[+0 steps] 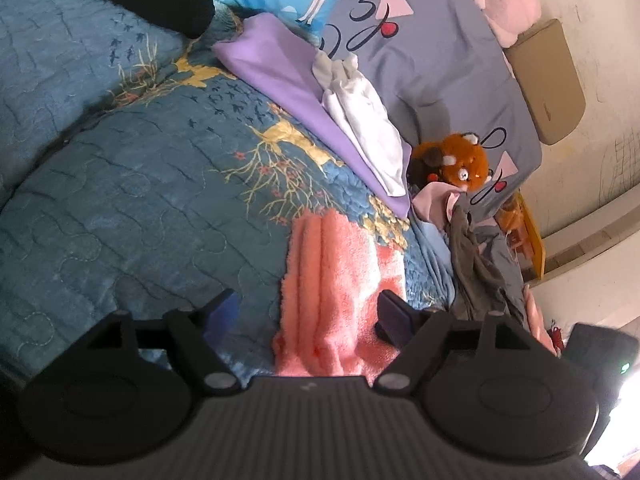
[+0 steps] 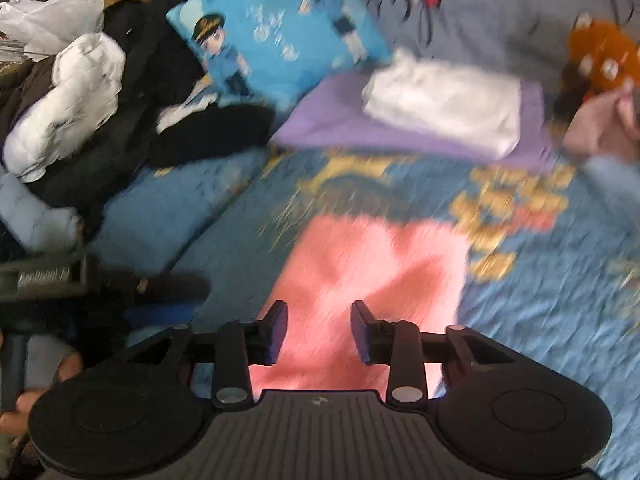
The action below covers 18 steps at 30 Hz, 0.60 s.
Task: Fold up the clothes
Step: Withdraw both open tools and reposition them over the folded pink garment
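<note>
While both my claws hang spread with nothing between their pads, my left gripper (image 1: 306,312) stands wide over the near end of the fluffy pink terry garment (image 1: 334,280), and my right gripper (image 2: 319,330), narrower but also parted, hovers over the same cloth (image 2: 372,276). It lies as a flattish rectangle on the blue quilted bedspread with yellow trees (image 1: 140,208). I judge it light, limp and plush, not slippery; a pinch at a near corner or edge should hold. At twelve o'clock in the right view lies a white folded garment (image 2: 444,108) on a lilac folded cloth (image 2: 320,128); an orange plush toy (image 1: 460,160) sits at two o'clock.
</note>
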Available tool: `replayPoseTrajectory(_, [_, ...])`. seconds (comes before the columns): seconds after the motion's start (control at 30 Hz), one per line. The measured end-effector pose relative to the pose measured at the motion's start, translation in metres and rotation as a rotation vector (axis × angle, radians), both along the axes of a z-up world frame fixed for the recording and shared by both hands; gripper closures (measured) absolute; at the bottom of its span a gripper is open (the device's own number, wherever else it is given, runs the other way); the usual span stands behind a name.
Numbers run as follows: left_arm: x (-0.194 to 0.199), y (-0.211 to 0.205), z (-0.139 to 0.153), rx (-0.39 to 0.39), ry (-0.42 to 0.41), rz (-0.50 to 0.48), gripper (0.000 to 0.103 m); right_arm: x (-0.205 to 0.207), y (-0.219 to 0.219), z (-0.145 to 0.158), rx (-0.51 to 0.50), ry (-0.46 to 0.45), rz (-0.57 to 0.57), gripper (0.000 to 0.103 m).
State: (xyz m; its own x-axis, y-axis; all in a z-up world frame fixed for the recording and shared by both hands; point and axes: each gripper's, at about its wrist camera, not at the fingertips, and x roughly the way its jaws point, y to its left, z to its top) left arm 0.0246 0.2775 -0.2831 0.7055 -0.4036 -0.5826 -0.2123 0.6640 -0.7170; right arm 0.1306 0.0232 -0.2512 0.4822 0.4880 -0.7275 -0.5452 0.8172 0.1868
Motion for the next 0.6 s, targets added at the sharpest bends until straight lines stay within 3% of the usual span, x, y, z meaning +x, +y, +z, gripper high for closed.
replayPoseTrajectory(0.23, [0.000,-0.016,0.008,0.054,-0.049,-0.095,0.023,0.044,0.014,-0.010,-0.011,0.007,-0.099,0.065])
replayPoseTrajectory(0.3, [0.000,-0.022,0.012,0.095,-0.062,-0.111,0.020,0.047,0.006,-0.006,0.016,-0.001,-0.154,0.065])
replayPoseTrajectory(0.4, [0.002,-0.023,0.013,0.144,-0.052,-0.094,0.015,0.047,-0.017,-0.003,0.080,0.013,-0.207,0.056])
replayPoseTrajectory(0.6, [0.024,-0.003,0.006,0.163,-0.023,-0.074,0.010,0.046,-0.065,-0.016,0.192,0.097,-0.262,0.047])
